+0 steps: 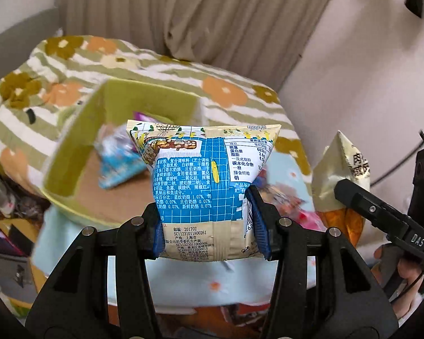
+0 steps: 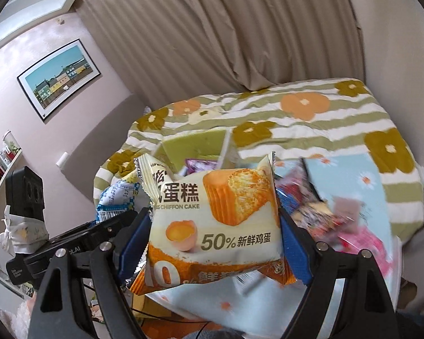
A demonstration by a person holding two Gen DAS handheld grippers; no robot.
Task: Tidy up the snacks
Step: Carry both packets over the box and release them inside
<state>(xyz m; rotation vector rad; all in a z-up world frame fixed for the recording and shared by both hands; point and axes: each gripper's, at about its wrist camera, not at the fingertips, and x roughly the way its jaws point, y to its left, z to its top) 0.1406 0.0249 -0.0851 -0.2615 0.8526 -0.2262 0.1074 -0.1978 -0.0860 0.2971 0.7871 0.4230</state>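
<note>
My left gripper (image 1: 209, 220) is shut on a blue and cream snack packet (image 1: 203, 175), held above the bed just right of a green cardboard box (image 1: 70, 147). The box holds a light blue packet (image 1: 118, 163) and a purple one (image 1: 147, 118). My right gripper (image 2: 214, 226) is shut on a cream and orange chiffon cake packet (image 2: 212, 226), held up in front of the green box (image 2: 192, 147). The cake packet (image 1: 339, 175) also shows at the right of the left wrist view. The blue packet (image 2: 116, 197) shows at the left of the right wrist view.
Several loose snack packets (image 2: 339, 220) lie on a light blue floral cloth (image 2: 347, 175) on the bed. A striped floral blanket (image 1: 155, 65) lies behind, with beige curtains (image 2: 240, 28) beyond. A shelf (image 2: 2, 163) with bottles stands at far left.
</note>
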